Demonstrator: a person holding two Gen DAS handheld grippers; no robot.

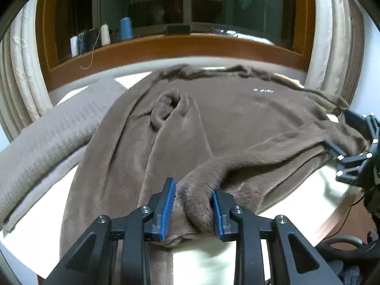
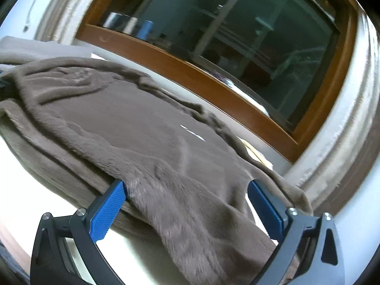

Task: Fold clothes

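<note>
One brown garment (image 1: 213, 123), one grey towel (image 1: 54, 137), four thread spools (image 1: 125, 29).

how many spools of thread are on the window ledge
4 visible: a white spool at the far left, a dark spool beside it, a cream spool, then a blue spool. More may be hidden.

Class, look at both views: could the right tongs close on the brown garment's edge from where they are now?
Probably yes. The right tongs stand wide open with the brown garment lying between their pads, nothing blocking; the left tongs hold a bunched part elsewhere.
</note>
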